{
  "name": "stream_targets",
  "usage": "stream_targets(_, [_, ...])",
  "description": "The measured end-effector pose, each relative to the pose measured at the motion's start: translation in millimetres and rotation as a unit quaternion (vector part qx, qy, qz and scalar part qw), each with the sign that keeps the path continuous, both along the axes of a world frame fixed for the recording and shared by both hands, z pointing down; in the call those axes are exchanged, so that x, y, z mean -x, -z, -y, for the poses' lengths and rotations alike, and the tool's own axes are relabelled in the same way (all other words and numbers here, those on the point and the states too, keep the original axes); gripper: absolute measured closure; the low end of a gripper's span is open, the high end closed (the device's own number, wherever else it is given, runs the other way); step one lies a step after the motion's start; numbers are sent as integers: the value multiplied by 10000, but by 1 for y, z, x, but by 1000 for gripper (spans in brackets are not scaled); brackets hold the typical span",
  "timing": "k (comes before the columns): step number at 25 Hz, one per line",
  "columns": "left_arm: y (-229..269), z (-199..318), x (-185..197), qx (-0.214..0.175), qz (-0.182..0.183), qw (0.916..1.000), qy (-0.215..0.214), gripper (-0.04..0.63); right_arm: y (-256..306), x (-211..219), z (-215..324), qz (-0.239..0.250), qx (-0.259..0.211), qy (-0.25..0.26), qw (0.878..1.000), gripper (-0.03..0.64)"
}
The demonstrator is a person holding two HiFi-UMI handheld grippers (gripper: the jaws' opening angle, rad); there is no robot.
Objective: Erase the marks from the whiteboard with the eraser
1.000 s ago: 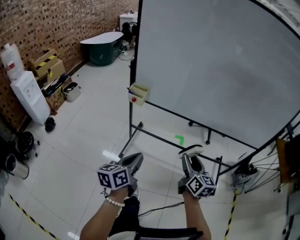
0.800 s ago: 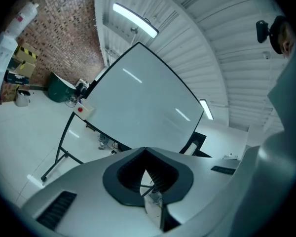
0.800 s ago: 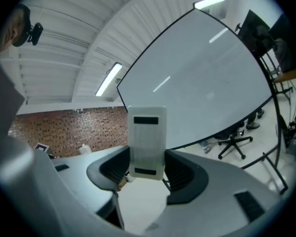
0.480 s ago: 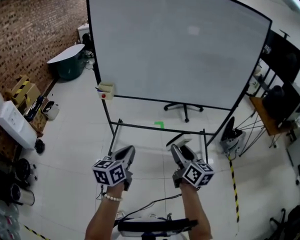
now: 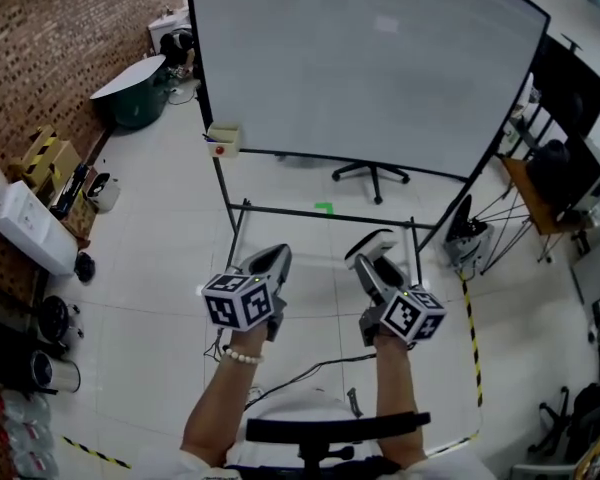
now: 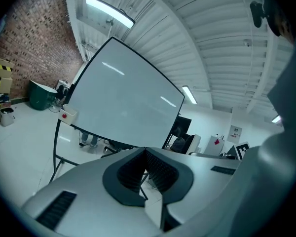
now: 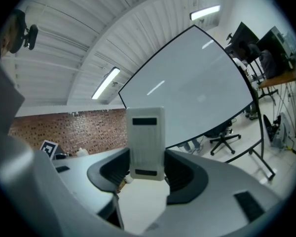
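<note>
Facing whiteboard (image 5: 370,68) square-on now; 1 s ago was looking at it from off its left edge, so have swung round & lined up. Vs 0.5 s ago, carrying both grippers higher & larger in head view, w/ the board's bottom edge slid up the frame.

Holding left gripper (image 5: 273,258) fully closed, pads (image 6: 160,171) pressed together, nothing between. Clamping eraser (image 5: 372,244) in right gripper (image 5: 375,263): jaws spread only to its width, gripping its lower half, rest of eraser (image 7: 147,132) sticking up past the tips. Well apart from the board still, no contact.

Can't make out any marks on the board in any view; reads blank, only lamp reflections. Prob. approach stage: aimed, not yet wiping. Need to step closer, lift eraser flat to the surface, then check up close for anything left to rub off.

Containers, L to R:
- By brick wall, far left: stacked cardboard boxes (image 5: 50,158), contents not visible.
- Beside them on floor: small pale bin-like thing (image 5: 102,190), too small to tell what's in it.
- Further back: dark green tub shape (image 5: 130,103) under a white top, inside hidden.
- Hung at board's bottom-left corner: small beige tray (image 5: 223,134), sth red at its front; marker or magnet, can't tell.
</note>
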State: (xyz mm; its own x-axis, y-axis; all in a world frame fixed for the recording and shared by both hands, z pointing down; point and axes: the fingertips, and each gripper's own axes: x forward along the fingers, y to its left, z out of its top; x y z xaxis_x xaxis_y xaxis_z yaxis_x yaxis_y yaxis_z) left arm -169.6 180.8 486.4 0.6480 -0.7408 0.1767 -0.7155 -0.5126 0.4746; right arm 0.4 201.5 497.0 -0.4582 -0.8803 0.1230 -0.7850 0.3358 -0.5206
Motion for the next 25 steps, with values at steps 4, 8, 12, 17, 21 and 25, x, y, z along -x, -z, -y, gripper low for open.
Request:
stream_targets(4, [-3,-6,1,38,46,9999,-162,607,-3,4,-8,56,78,-162,9998,370])
stream_targets(8, [-6,-9,4,99,11,9997,-245,606,-6,11,-14,27,154,-230,9996,370])
stream_targets(12, [-11,-12,5,173,-32,9994,-301,607,-13,12,-20,36,261,-302,9992,370])
stream_targets(17, [-15,-17,9,239,-49,9992,-326,607,-14,11,-25,241,278,-373,9986,370])
stream_targets(21, [-13,-19,14,201,-65,9992,-332,607,-10,12,-29,265,230,-451,9984,370])
stream_targets(25, [-10,-21,21,192,-74,9993,-319,606,0,17,-32,281,181,-507,9982,370])
